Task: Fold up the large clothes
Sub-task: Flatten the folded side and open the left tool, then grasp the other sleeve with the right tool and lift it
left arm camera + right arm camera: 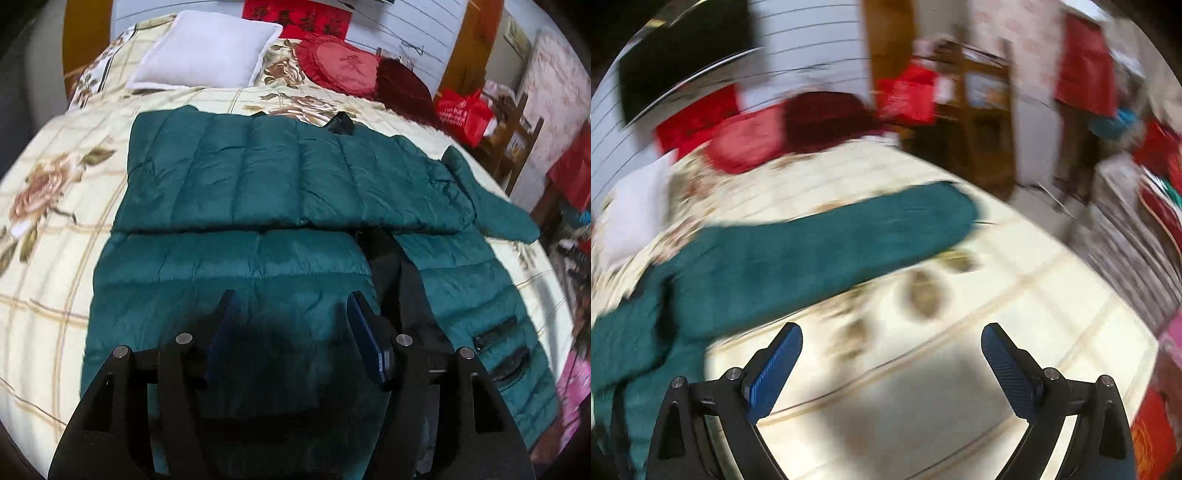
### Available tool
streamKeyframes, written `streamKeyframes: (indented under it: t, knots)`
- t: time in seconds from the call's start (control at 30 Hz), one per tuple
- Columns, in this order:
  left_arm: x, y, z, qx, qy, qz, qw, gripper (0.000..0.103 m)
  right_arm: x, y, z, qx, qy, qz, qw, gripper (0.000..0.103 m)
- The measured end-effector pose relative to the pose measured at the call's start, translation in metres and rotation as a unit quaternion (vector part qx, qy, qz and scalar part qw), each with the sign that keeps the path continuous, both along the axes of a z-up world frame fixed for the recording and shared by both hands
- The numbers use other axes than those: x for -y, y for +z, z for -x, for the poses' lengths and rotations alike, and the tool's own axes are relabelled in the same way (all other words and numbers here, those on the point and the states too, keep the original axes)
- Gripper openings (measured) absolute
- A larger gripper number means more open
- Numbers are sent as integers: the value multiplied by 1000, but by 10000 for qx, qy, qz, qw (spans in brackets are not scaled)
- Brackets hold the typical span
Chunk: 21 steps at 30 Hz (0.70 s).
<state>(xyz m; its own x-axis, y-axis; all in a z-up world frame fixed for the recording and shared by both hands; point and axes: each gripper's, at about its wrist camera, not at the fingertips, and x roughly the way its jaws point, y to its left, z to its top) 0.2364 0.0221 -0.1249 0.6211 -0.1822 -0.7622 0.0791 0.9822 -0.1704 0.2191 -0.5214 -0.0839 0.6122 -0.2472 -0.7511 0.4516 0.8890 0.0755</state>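
- The bed (55, 229), under its cream floral cover, carries everything; a white pillow (207, 51) and a red cushion (343, 66) lie at the far end.
- Your task's thing, the teal puffer jacket (288, 177), lies spread across the middle of the bed. One quilted panel already lies doubled over the rest, its edge running side to side just ahead of your left hand.
- The sleeve (827, 240) is the loose part. In the right wrist view, which is blurred, it runs as a long band from the jacket's body at the lower left out to its cuff at the upper right, flat on the cover.
- I judge the coming fold turns on that sleeve: its long axis crosses in front of your right hand, which is the nearer one, while your left sits over the body.
- The left gripper (291, 299) hangs right above the near quilted panel with its fingers apart and nothing pinched between them.
- The right gripper (892, 332) has its fingers spread wide over bare bed cover, empty; the sleeve lies ahead and to its left, apart from both fingers.
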Motion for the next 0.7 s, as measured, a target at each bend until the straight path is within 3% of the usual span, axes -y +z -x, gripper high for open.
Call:
streamKeyframes:
  t: [0.13,0.23,0.37,0.43,0.57,0.63,0.67,0.7]
  knots:
    - [-6,0,-4,87,-38,-234,9997,60,84,-8,-9,142,-620,-429,9970,96]
    - [-19,-4,-13,15,167,-201,9997,60,132,-34,-30,233,-947,-1138,9887,96]
    - [-34,-10,-17,-75,469,-3,9989,60,158,-55,-54,570,-1003,-1858,9758,97]
    - [-35,-9,-15,14,534,-31,9986,60,158,-58,-67,789,-959,-1870,9745,97]
    - [-33,-11,-17,5,513,-65,9987,61,150,-60,-102,819,-738,-1812,9772,97]
    - [-31,-12,-16,-1,492,-122,9987,61,146,-62,-114,786,-609,-1682,9807,88]
    - [-31,-13,-16,-1,481,-136,9987,61,142,-64,-118,722,-556,-1564,9835,76]
    - [-31,-13,-16,-5,471,-143,9988,61,139,-64,-122,586,-576,-1354,9874,56]
